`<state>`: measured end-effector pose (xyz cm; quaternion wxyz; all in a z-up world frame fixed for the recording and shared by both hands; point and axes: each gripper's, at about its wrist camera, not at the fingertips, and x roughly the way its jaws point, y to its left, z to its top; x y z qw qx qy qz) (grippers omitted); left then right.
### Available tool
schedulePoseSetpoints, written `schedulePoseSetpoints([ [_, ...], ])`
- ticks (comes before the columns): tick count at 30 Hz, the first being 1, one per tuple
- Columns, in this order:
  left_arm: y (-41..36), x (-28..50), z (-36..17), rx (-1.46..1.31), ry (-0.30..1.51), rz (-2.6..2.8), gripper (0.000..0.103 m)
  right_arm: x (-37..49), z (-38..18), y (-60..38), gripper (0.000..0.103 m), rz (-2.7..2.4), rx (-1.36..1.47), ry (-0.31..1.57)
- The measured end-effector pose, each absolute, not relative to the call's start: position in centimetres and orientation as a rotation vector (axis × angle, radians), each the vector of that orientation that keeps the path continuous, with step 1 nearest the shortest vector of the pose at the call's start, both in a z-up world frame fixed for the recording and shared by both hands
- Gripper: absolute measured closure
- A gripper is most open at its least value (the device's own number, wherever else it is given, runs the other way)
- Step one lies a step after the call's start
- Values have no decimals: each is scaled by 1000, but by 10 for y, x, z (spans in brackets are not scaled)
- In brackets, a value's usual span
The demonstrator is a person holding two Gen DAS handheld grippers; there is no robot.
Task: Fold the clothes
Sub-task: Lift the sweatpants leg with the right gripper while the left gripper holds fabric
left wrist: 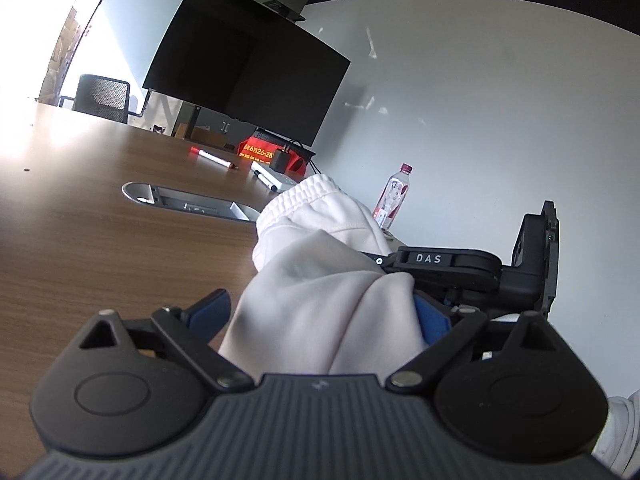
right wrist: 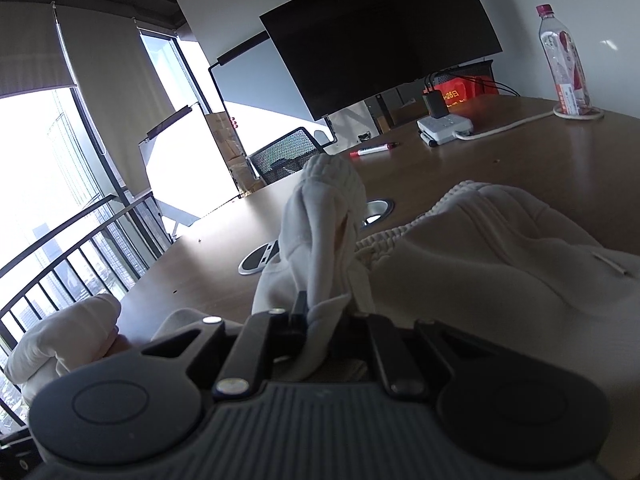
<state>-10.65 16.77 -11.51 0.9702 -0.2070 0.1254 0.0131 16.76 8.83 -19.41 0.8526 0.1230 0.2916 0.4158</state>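
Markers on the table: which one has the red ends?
The marker lying alone mid-table, white-bodied with red ends; the black-tipped marker lies against the white power strip.

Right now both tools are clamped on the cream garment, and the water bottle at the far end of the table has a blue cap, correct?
Not quite: the water bottle has a dark red cap, as the right wrist view shows. The left tool and right tool do both grip the cream garment.

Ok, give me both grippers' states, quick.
Left gripper: jaws part-open, white garment between the blue pads; a firm grip cannot be told.
Right gripper: shut on the white garment's bunched cloth.
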Motion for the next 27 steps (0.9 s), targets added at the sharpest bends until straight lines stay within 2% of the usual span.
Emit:
schedulePoseSetpoints([
  [8,169,-119,-117,-451,272,112,3,174,-189,79,93,889,329,652],
  [16,177,-139,-114,-527,217,125,2,139,-137,58,94,963,386,460],
  [19,178,-141,-115,-518,256,191,1,129,-125,47,94,991,396,404],
  [22,182,-143,-118,-521,307,271,1,129,-120,36,94,982,414,387],
  [27,191,-157,-112,-568,262,362,1,134,-121,26,94,1000,381,426],
])
